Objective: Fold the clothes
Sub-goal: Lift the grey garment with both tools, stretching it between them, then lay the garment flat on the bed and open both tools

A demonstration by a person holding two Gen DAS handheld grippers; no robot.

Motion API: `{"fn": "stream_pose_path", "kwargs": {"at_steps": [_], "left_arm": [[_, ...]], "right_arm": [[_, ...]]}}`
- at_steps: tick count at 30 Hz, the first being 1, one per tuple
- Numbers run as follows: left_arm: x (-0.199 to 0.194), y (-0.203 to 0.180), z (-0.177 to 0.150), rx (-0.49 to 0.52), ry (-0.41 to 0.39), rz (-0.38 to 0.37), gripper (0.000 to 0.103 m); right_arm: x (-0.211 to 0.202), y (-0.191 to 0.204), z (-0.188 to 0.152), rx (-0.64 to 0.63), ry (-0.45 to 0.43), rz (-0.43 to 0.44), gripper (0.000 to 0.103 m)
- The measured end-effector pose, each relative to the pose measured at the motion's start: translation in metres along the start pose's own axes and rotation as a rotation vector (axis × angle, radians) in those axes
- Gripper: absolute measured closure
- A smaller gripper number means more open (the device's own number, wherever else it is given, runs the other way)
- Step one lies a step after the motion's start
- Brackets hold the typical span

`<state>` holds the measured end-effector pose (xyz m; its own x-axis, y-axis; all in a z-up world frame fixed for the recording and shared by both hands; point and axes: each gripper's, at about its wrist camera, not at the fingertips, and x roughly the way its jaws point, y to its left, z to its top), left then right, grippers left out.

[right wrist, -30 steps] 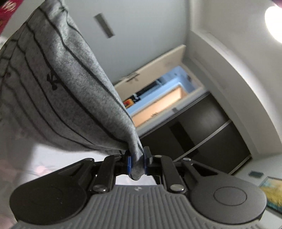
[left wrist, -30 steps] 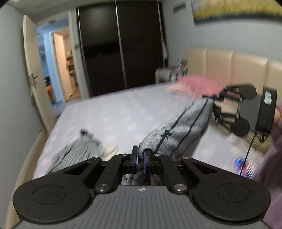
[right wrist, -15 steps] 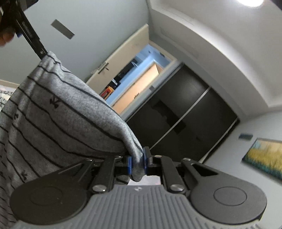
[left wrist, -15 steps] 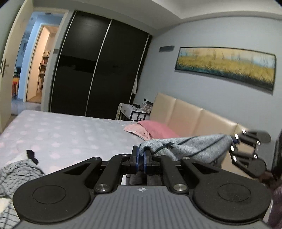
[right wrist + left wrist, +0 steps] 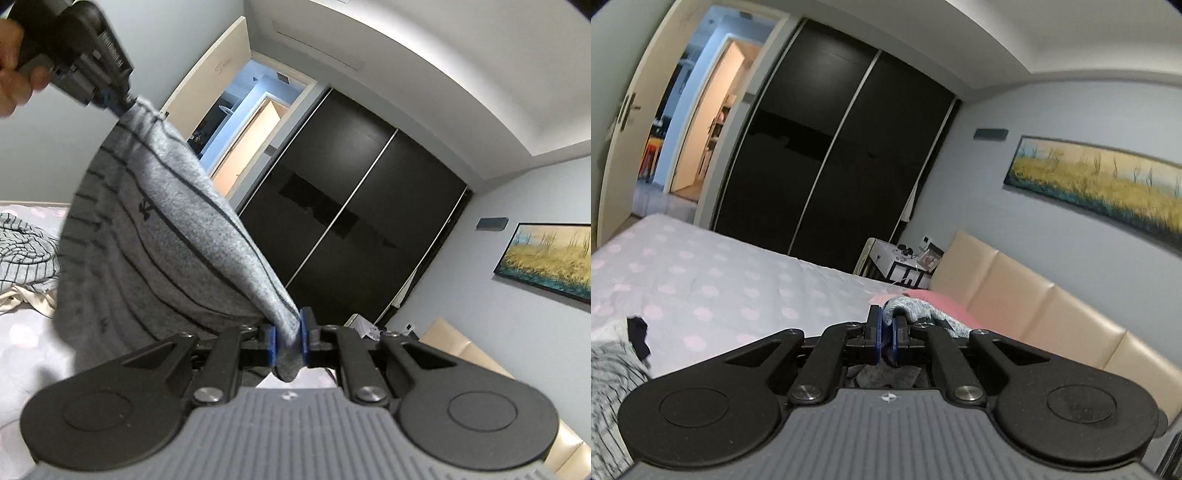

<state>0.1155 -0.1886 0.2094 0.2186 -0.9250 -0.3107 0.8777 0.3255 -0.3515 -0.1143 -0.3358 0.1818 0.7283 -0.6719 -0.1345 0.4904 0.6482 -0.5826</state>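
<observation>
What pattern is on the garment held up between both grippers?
Heathered grey knit garment with thin dark stripes and small dark motifs; clearest in the right wrist view.

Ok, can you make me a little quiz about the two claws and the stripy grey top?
1. True or false: both claws grip the grey top.
2. Where does the painting hang? A) above the headboard B) on the wardrobe C) on the door
3. Fill in: the pillow is ____.

Key: 1 true, the left claw and right claw pinch it. 2 A. 3 pink.
</observation>
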Motion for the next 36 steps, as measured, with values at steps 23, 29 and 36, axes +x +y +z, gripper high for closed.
{"fn": "stream_pose_path", "kwargs": {"at_steps": [23,29,36], "left_arm": [[-0.057,0.006,-0.274,0.347,0.834,-0.086,0.099],[-0.046,0.007,-0.306,0.404,0.982,-0.095,0.099],[-0.028,0.013,-0.318,0.434,1.097,-0.084,0.091]], "right_arm": [[-0.132,0.162,-0.204,-0.378,0.429,0.692,0.09],[-0.144,0.186,-0.222,-0.447,0.503,0.802,0.09],[-0.129,0.202,-0.243,-0.441,0.567,0.855,0.08]]}}
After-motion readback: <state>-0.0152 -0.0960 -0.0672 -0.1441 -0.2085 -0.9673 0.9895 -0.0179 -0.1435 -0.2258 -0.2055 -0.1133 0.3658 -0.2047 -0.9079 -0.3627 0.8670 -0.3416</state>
